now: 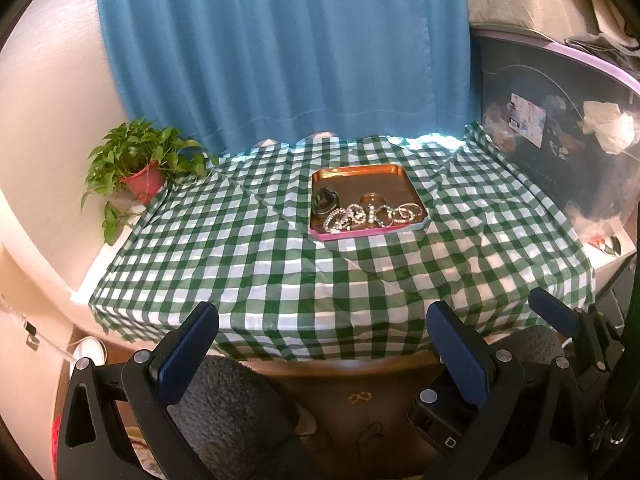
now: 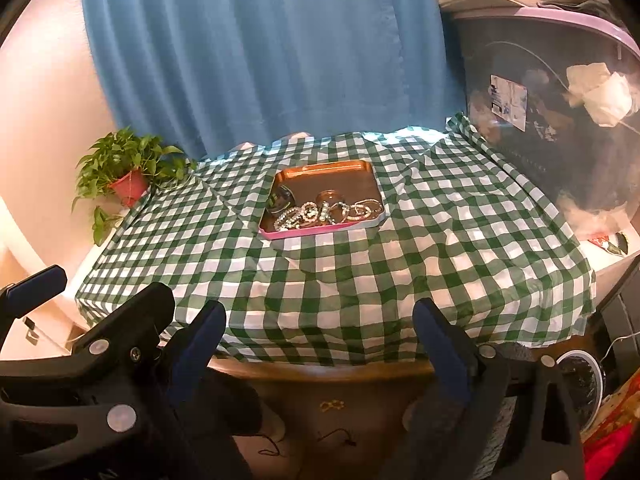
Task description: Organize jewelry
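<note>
Both held back off the near edge of the tablecloth, jaws wide apart and empty: left gripper, right gripper. Bracelets heaped along the near edge of the tray, mid-table toward the far edge. Probably light, slippery, easily tangled; best pinched singly across one band at the pile's outer edge.

Green checked tablecloth, blue curtain, potted plant, plastic storage bin
</note>
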`<state>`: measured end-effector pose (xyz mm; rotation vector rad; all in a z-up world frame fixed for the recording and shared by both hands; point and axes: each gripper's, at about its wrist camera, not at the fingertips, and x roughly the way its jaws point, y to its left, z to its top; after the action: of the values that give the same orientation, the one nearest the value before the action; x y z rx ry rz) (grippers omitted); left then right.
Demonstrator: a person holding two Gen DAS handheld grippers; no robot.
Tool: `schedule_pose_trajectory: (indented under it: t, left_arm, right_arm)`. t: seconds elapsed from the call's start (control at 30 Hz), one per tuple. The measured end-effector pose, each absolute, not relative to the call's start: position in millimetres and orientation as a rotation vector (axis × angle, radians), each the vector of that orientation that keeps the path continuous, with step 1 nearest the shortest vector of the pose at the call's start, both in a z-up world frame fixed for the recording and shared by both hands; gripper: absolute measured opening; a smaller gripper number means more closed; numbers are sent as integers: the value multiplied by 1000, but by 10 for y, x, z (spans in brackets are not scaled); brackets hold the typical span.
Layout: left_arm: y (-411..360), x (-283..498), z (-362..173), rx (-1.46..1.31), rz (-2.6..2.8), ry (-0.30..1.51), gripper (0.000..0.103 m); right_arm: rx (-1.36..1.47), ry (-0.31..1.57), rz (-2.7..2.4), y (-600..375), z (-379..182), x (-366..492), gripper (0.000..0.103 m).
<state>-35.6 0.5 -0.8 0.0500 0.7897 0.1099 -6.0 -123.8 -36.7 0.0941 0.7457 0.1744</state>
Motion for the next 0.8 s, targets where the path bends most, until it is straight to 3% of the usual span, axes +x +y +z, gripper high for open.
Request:
schedule_pose_trajectory:
  t: [0.8]
  left_arm:
    - [-33,-356,-9,54,112,790,103]
  right_arm:
    - [98,746,176,-1253,-369,-58,94]
